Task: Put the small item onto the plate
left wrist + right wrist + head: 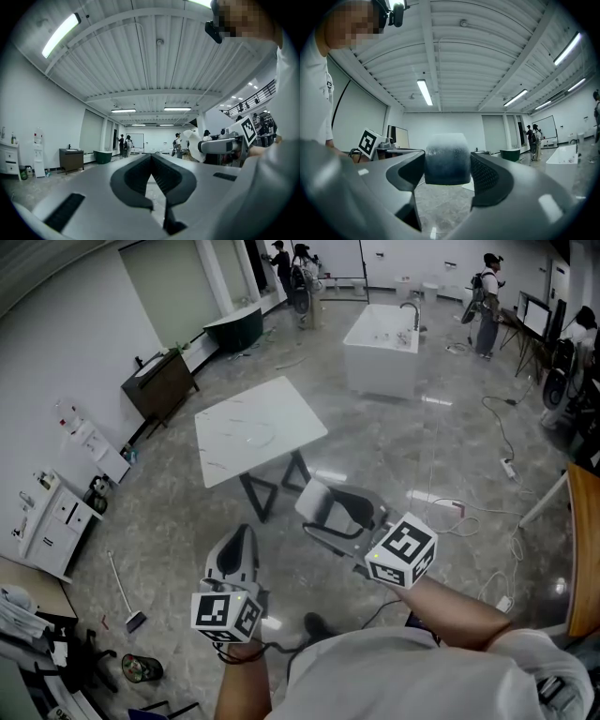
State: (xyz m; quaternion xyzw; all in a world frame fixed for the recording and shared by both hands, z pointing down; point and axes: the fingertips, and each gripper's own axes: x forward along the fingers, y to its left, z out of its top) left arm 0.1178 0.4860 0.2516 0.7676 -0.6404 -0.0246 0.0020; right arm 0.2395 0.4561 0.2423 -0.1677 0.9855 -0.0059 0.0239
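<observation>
My right gripper is shut on a small frosted block, pale on top and dark blue-grey below; it fills the gap, with both pads against its sides. In the head view that gripper is held in the air above the floor, short of the white marble-look table. A faint round outline on the tabletop may be the plate; I cannot tell for sure. The left gripper has its jaws touching at the tips with nothing between them. It hangs low at the left, nearer my body.
A white bathtub stands beyond the table. A dark cabinet and a green tub line the left wall. Cables trail over the floor at right, and a broom lies at lower left. People stand at the far end.
</observation>
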